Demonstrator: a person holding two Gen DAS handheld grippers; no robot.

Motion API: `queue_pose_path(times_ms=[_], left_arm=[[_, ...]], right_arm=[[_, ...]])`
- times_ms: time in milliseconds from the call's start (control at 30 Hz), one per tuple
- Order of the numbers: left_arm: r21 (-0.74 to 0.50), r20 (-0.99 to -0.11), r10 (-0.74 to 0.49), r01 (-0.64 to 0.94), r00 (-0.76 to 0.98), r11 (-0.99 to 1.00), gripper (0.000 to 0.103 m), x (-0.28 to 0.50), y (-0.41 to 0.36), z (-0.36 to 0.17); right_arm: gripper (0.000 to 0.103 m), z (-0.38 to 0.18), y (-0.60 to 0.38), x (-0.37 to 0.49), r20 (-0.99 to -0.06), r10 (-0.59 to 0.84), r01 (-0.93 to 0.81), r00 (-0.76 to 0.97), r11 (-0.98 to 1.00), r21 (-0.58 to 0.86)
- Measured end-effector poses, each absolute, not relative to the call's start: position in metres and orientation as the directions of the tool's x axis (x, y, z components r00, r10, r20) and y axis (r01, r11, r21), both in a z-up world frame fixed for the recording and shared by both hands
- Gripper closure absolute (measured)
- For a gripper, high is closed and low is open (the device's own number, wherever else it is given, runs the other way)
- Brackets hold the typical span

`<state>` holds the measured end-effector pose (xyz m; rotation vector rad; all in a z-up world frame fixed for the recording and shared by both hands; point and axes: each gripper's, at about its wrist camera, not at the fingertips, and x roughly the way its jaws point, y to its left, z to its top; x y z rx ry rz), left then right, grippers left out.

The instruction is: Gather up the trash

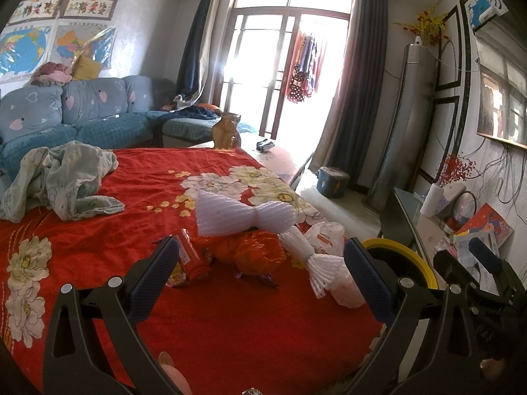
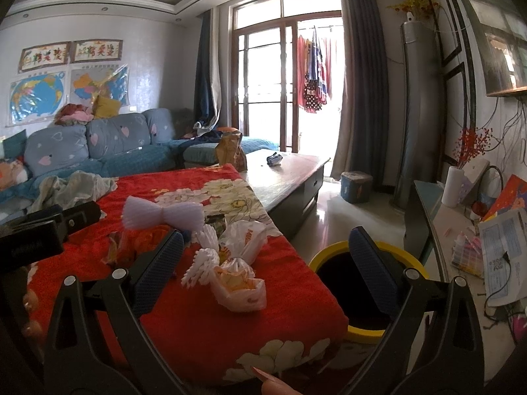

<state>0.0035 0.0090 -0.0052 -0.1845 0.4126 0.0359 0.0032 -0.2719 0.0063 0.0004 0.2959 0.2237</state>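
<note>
Trash lies in a cluster on the red flowered cloth [image 1: 230, 312]: a white foam fruit net [image 1: 243, 215], a second foam net [image 1: 313, 260], an orange plastic bag [image 1: 253, 251], a red snack wrapper [image 1: 192, 258] and white plastic bags [image 1: 326, 235]. My left gripper [image 1: 262, 273] is open and empty, just short of the cluster. My right gripper [image 2: 266, 270] is open and empty; a crumpled white bag [image 2: 238, 284] and a foam net [image 2: 204, 260] lie between its fingers. The yellow-rimmed bin [image 2: 346, 283] stands on the floor beside the table's right edge.
A crumpled pale cloth [image 1: 62, 181] lies at the far left of the red cloth. A brown paper bag [image 1: 225, 130] and a small dark object [image 1: 265, 144] stand on the bare table end. A blue sofa [image 1: 82, 115] is behind, a cluttered side cabinet [image 2: 467, 247] at right.
</note>
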Motion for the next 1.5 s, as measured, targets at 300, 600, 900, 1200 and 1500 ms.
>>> queue_pose_path(times_ms=[300, 600, 900, 1200, 1500], left_arm=[[-0.171, -0.404, -0.002, -0.073, 0.915, 0.982, 0.006, 0.002, 0.007, -0.004], [-0.178, -0.408, -0.026, -0.052, 0.913, 0.983, 0.006, 0.005, 0.000, -0.006], [-0.172, -0.430, -0.043, -0.035, 0.902, 0.984, 0.006, 0.028, -0.007, -0.011], [-0.189, -0.454, -0.018, -0.076, 0.891, 0.979, 0.006, 0.054, 0.006, -0.009], [-0.184, -0.475, 0.075, -0.182, 0.877, 0.966, 0.006, 0.078, 0.043, -0.005]], right_arm=[[0.011, 0.006, -0.272, 0.003, -0.290, 0.220, -0.220, 0.931, 0.975, 0.033], [0.011, 0.002, -0.272, 0.002, -0.301, 0.222, -0.223, 0.927, 0.974, 0.033], [0.011, -0.006, -0.274, 0.012, -0.338, 0.230, -0.230, 0.913, 0.972, 0.041], [0.011, -0.011, -0.266, 0.032, -0.373, 0.255, -0.262, 0.892, 0.965, 0.035], [0.011, -0.027, -0.250, 0.061, -0.436, 0.316, -0.327, 0.843, 0.944, 0.051]])
